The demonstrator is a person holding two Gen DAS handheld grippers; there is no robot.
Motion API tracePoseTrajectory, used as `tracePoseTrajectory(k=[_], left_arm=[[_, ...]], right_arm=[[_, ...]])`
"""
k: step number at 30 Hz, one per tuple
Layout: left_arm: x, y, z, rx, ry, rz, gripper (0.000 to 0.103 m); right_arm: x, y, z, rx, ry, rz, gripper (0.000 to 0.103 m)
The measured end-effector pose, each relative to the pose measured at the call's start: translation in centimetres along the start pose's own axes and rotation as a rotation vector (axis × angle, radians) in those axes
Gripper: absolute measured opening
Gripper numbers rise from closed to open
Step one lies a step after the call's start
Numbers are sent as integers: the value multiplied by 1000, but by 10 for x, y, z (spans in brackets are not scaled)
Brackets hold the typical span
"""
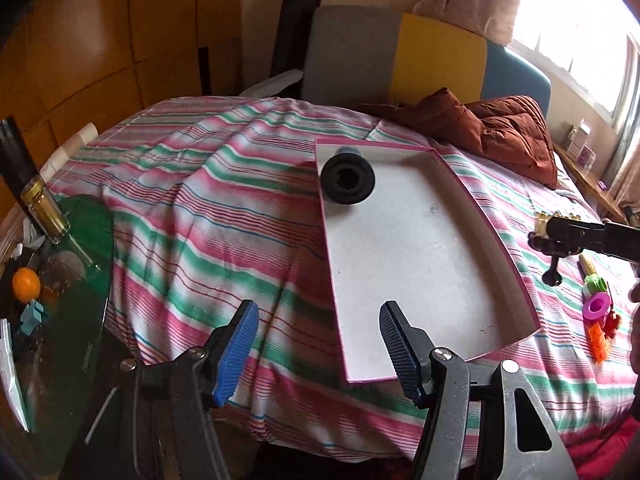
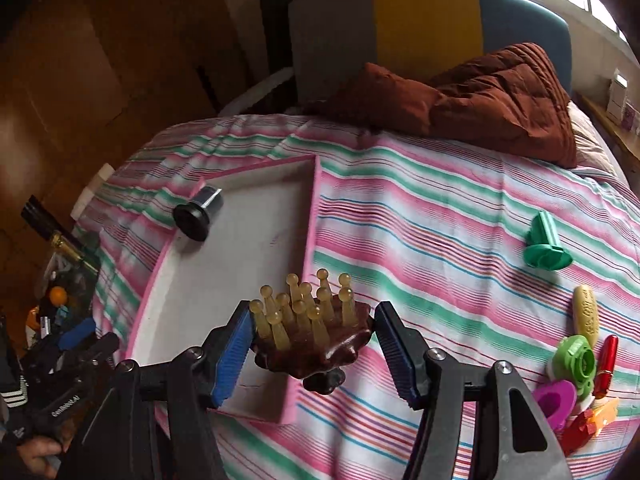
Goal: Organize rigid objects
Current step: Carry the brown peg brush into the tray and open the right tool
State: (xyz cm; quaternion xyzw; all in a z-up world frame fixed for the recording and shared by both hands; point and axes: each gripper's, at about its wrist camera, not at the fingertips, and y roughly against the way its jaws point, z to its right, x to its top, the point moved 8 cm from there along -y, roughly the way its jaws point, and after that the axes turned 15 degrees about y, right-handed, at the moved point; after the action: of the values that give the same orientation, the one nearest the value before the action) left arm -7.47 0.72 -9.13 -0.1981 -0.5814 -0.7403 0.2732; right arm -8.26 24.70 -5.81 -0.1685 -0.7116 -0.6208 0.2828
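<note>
Pink-rimmed white shallow tray (image 1: pixel 420 264) on the striped bed is seen holding only a black round cap (image 1: pixel 347 178); a brown knobbed massager (image 2: pixel 316 340) is gripped by the right gripper (image 2: pixel 314 346) over its edge; the left gripper (image 1: pixel 318 354) is held open, empty; coloured plastic pieces (image 2: pixel 576 372) remain outside

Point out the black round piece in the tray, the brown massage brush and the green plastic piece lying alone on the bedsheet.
Black round piece (image 1: pixel 347 179): left wrist view, on its round face.
Brown massage brush (image 2: pixel 320 350): right wrist view, on its brown base.
Green plastic piece (image 2: pixel 545 249): right wrist view, on its flange.
</note>
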Motion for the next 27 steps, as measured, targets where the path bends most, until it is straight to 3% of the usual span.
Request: tracePoseTrajectory(k=[6,12,27], left_arm=[[1,-3,-23,21,43,-3,64],[1,-6,-43,44,82,-9,64],[5,-4,-50,57,81,3,64]], right_arm=[[23,-36,-61,119,50,-33,62],[29,-74,-95,154,57,-87,62],[57,-127,-123,83,120,-133,62]])
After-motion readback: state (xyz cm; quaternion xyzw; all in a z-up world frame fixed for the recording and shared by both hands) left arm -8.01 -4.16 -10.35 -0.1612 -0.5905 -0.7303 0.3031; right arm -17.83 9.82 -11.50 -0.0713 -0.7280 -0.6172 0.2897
